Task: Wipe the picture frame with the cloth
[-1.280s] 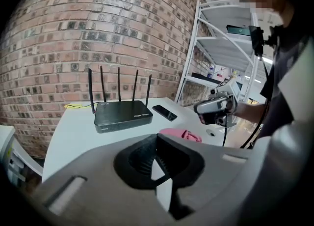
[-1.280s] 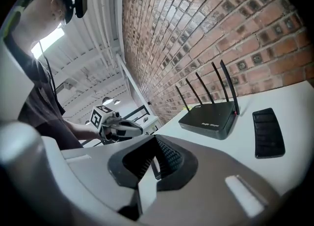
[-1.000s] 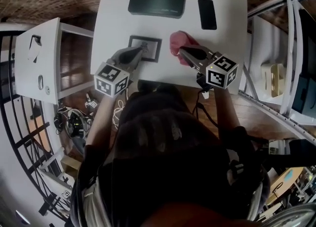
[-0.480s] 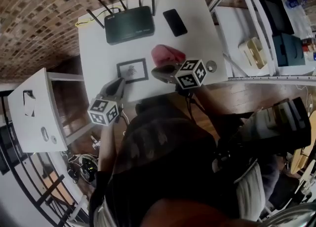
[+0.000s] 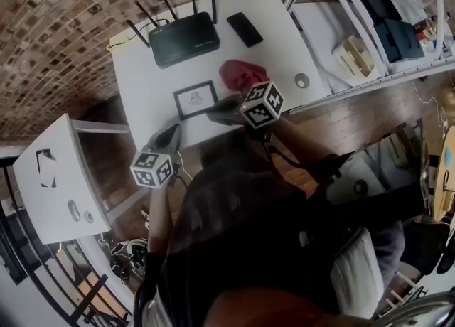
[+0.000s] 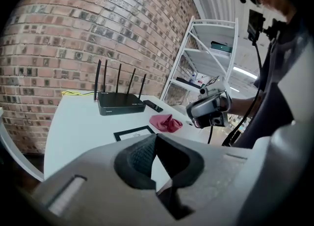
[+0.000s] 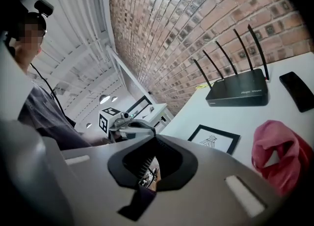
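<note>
The black picture frame lies flat in the middle of the white table, also seen in the left gripper view as the frame and in the right gripper view as the frame. The red cloth sits crumpled just right of it, untouched. My right gripper is shut and empty, low over the table's near edge below frame and cloth. My left gripper is shut and empty, at the table's near left edge, short of the frame. Each gripper shows in the other's view: right gripper, left gripper.
A black router with antennas and a black phone lie at the table's far side. A small round object sits near the right edge. White metal shelving stands to the right, a white cabinet to the left.
Both grippers have drawn back from the frame and the cloth toward the table's near edge. The head view has swung, so the table sits further left and tilted.
</note>
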A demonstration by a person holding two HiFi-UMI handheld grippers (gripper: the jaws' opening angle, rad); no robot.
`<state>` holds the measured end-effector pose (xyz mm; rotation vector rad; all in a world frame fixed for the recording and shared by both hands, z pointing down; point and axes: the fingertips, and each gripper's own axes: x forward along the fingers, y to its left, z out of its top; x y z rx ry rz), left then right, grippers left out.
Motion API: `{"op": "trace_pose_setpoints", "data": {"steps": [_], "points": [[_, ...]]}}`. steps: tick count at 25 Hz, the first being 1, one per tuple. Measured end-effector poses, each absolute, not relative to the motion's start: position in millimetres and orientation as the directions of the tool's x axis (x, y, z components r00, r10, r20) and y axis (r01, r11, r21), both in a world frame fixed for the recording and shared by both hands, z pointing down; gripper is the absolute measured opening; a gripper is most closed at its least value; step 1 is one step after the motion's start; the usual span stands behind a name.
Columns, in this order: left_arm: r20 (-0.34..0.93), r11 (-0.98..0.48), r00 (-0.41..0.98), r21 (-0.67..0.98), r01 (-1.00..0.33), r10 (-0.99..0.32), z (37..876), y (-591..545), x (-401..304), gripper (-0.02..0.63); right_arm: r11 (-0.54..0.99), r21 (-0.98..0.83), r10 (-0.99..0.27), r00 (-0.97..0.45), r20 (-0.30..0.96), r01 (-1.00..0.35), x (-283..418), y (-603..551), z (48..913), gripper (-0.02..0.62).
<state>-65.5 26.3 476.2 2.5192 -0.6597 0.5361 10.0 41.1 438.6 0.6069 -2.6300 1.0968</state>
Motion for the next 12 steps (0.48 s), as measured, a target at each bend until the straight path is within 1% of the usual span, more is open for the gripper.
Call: {"op": "trace_pose_setpoints", "data": {"steps": [7, 12], "points": [[0.447, -0.78, 0.832, 0.367, -0.507, -0.33, 481.5, 50.1, -92.7, 0.002, 0.616, -0.615, -0.307, -0.869, 0.388, -0.492, -18.3, 70.9, 442.9, 0.002], [0.455, -0.763, 0.836, 0.407, -0.502, -0.307, 501.7, 64.8, -120.6, 0.002, 0.597, -0.627, -0.299, -0.864, 0.406, -0.501, -48.4, 85.6, 454.7, 0.002]]}}
